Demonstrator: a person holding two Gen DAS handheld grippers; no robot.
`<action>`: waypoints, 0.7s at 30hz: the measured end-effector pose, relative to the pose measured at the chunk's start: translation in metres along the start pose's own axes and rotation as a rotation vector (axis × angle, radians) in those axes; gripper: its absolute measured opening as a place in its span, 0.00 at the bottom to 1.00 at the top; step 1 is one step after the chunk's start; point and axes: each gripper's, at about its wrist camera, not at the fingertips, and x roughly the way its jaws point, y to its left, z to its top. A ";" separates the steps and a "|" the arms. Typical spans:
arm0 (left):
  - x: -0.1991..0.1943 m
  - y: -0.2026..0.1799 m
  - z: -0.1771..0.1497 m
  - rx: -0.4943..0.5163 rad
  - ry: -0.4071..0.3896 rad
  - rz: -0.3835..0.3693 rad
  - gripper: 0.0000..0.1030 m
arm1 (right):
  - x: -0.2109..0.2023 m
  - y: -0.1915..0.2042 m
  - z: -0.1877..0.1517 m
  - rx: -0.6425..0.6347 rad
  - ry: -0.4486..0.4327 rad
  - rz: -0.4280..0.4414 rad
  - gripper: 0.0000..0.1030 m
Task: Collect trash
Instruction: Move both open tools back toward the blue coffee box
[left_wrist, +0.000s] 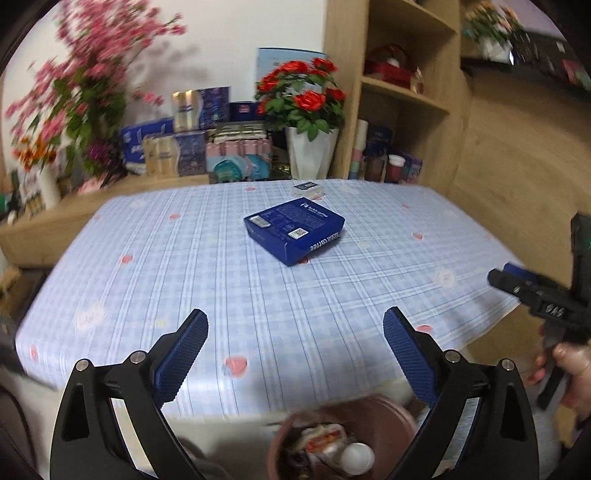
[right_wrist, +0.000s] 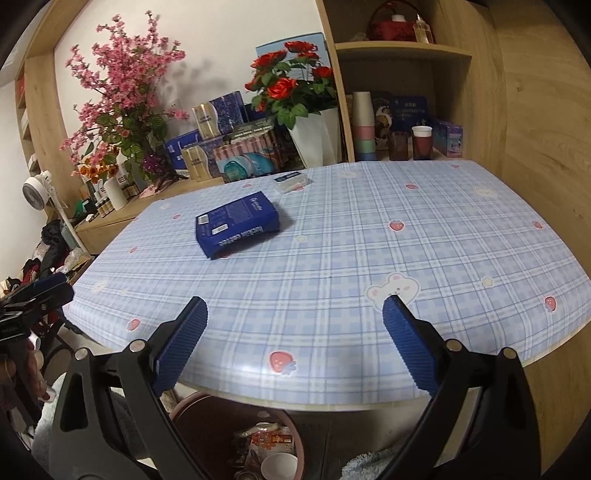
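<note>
Both sets of jaws apart and empty, blue coffee box (left_wrist: 294, 229) waiting ahead on the counter (left_wrist: 147, 280).

Lies flat, well beyond the left gripper (left_wrist: 295, 345) and ahead-left of the right gripper (right_wrist: 295, 332), small clear box (left_wrist: 308, 188) farther back. Looks light, stiff cardboard with slick printed faces (likely empty, so crushable under a hard squeeze). Best taken across the short width, pads on the two long side walls. Bin (right_wrist: 221, 413) sits below the jaws at the counter edge, already holding scraps.

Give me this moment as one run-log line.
left gripper: open, empty | right gripper: open, empty | blue box: on table | small case: far edge | bin: below, holds trash
</note>
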 end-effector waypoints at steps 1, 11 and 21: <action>0.008 -0.004 0.004 0.025 0.002 0.005 0.91 | 0.004 -0.003 0.002 0.003 0.001 -0.002 0.92; 0.151 -0.054 0.046 0.325 0.079 0.075 0.89 | 0.056 -0.047 0.032 0.073 0.036 -0.028 0.92; 0.261 -0.071 0.055 0.553 0.181 0.203 0.81 | 0.093 -0.087 0.059 0.135 0.035 -0.037 0.92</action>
